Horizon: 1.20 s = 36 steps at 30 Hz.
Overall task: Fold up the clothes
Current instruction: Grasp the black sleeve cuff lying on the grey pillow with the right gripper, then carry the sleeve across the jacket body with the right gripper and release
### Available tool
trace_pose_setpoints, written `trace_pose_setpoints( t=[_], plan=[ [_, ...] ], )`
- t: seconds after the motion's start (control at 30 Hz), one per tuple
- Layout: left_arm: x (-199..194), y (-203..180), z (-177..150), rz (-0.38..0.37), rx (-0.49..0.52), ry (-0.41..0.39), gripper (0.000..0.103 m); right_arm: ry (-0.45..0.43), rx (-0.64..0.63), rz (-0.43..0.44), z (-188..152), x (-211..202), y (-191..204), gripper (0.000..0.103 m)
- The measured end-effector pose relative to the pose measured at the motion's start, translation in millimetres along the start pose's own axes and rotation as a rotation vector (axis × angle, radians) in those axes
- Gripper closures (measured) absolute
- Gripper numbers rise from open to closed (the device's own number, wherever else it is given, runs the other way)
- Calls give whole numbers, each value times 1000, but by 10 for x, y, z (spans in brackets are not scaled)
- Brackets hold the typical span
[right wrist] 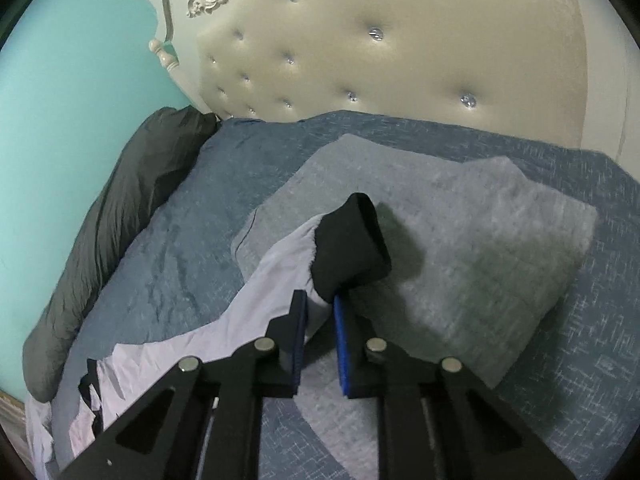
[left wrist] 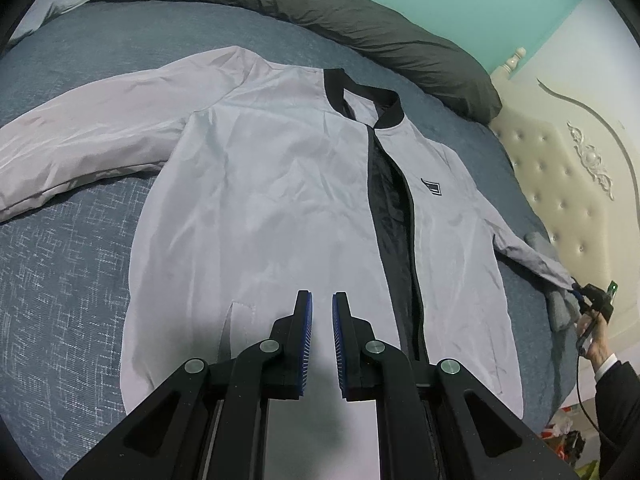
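Over jacket [left wrist: 280, 208] left tool [left wrist: 322, 300] spread; right tool [right wrist: 320, 304] pinching cuff [right wrist: 348, 244].

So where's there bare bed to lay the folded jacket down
Bare blue bedspread shows below the jacket's outstretched sleeve, and in a strip between its collar and the dark pillow. Near the headboard it is crowded: a grey pillow lies there, with the cuff in the right gripper over it.

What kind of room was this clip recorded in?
Most likely a home bedroom. A grey jacket lies spread on a bed with a blue cover, against a cream tufted headboard, with a pillow beside it.
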State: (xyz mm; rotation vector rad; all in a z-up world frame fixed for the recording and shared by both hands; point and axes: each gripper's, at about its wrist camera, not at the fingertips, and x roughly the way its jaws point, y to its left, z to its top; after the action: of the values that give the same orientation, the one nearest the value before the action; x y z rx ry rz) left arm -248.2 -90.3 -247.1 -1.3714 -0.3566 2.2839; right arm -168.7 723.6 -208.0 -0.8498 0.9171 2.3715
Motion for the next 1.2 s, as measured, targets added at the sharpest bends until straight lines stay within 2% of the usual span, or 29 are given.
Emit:
trace_pose_setpoints(
  t=[0.13, 0.3, 0.37, 0.5, 0.7, 0.83, 0.97, 1.07, 1.2],
  plan=[
    [3, 21, 5, -6, -4, 4, 92, 26, -13, -17, 16, 24, 43, 90],
    [-9, 59, 1, -19, -9, 0, 92, -7, -69, 13, 34, -99, 260, 90],
    [-24, 86, -5, -24, -15, -4, 92, -32, -124, 40, 63, -200, 490, 90],
    [-88, 146, -21, -41, -38, -18, 92, -63, -259, 122, 69, -423, 1161, 90],
    [-195, 190, -60, -78, -66, -32, 92, -76, -486, 336, -235, -812, 2626, 90],
    [-285, 219, -50, -103, -78, -46, 92, -39, -636, 508, -733, -1060, 3677, 90],
    [-410, 267, -25, -119, -81, -71, 92, 40, -762, 653, -1410, -1215, 4444, 90],
    [-496, 368, -25, -128, -97, -91, 92, 116, -882, 741, -2062, -1283, 4837, 90],
    [-550, 551, -41, -153, -142, -100, 92, 247, -995, 819, -2942, -1256, 5051, 91]
  ],
)
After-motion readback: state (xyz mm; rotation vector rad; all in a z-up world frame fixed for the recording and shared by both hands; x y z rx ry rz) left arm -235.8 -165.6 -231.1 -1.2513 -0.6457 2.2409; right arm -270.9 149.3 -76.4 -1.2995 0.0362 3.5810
